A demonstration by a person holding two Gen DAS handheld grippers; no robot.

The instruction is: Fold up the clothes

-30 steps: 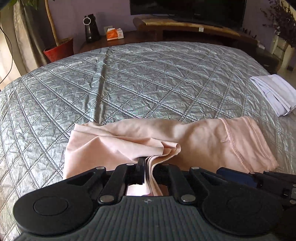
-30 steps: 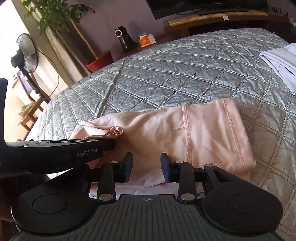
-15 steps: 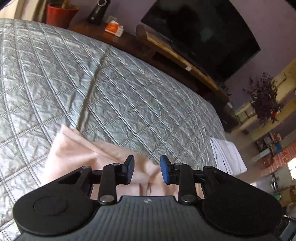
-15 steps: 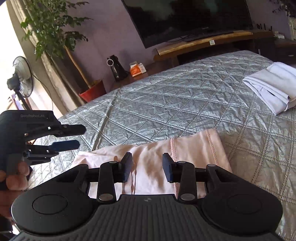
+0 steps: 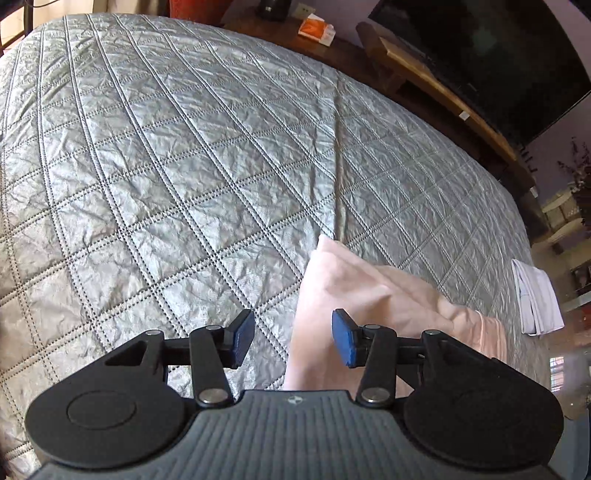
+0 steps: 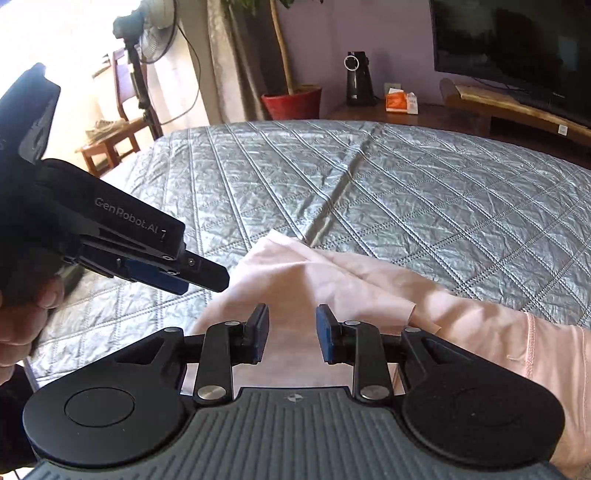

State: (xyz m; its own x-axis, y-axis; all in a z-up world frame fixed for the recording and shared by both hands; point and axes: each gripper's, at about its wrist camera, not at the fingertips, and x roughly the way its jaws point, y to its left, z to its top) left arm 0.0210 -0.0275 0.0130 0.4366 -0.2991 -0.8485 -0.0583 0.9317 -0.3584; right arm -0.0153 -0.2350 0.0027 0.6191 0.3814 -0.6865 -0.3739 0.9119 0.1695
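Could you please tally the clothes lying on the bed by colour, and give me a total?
Pink: 1, the pink garment lying loosely folded on the grey quilt, near both open grippers.
White: 1, the folded white garment at the far right edge of the bed.
Total: 2

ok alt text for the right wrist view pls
The open right gripper hangs over a loosely folded pink garment on a grey quilted bed. The left gripper, held in a hand, points in from the left. A TV, red plant pot and fan stand behind.
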